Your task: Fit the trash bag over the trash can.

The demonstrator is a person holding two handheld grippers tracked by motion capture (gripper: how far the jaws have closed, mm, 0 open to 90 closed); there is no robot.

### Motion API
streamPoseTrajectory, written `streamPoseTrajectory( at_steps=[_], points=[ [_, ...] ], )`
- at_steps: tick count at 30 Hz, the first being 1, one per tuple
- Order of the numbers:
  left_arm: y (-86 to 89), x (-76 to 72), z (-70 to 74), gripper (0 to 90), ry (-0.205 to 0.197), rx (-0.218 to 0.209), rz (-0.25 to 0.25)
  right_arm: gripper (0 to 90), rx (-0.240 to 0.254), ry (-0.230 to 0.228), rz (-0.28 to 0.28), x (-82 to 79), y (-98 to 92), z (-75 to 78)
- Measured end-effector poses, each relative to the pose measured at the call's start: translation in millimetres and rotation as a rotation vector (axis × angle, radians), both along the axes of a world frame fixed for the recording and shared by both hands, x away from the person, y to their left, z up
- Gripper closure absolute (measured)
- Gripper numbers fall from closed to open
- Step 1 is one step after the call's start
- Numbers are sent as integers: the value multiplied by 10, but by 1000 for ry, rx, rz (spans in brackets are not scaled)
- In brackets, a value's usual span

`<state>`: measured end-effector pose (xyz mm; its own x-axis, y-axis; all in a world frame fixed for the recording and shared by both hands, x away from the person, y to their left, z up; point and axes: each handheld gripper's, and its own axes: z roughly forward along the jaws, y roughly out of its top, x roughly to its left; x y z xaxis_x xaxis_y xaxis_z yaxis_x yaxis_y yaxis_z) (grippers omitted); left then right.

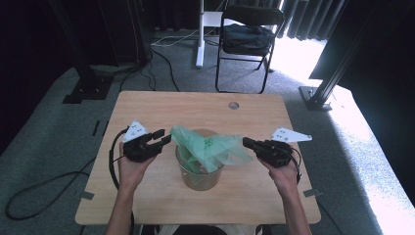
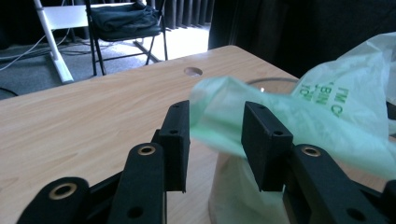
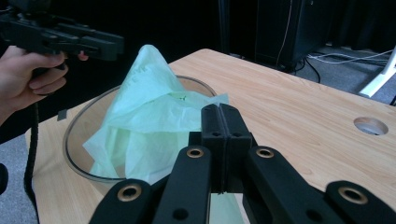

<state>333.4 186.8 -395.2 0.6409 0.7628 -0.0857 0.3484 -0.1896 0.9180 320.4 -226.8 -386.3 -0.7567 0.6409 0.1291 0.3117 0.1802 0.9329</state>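
A thin green plastic bag (image 1: pixel 208 147) lies half inside a clear round bin (image 1: pixel 200 180) at the middle of the wooden table (image 1: pixel 147 205), its top spread over the rim. My left gripper (image 1: pixel 164 137) hovers at the bag's left corner. In the left gripper view its jaws (image 2: pixel 217 126) stand open, with the bag's corner (image 2: pixel 210 102) in the gap and neither pad pressing on it. My right gripper (image 1: pixel 247 143) is at the bag's right end. In the right gripper view it (image 3: pixel 219 114) is shut on the edge of the bag (image 3: pixel 149 116).
A round cable hole (image 1: pixel 234 105) sits near the table's far edge. Beyond the table stand a black folding chair (image 1: pixel 247 34) and a white desk leg (image 1: pixel 199 34), with cables on the grey floor. Dark frame posts flank both sides.
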Motion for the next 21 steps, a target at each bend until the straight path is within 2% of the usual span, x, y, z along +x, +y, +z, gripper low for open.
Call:
streamPoseTrajectory(
  at_steps=[8, 15, 19, 21],
  points=[
    [-180, 154, 148, 576, -6, 32, -18, 900, 0, -4, 13, -2, 32, 22],
    [-326, 259, 201, 552, 2, 67, -25, 900, 0, -3, 20, -8, 45, 22],
    [-392, 306, 155, 545, 27, 94, -27, 900, 0, -3, 22, -8, 44, 14],
    [-401, 320, 115, 593, 54, 106, -32, 900, -1, -3, 22, -10, 40, 12]
  ],
)
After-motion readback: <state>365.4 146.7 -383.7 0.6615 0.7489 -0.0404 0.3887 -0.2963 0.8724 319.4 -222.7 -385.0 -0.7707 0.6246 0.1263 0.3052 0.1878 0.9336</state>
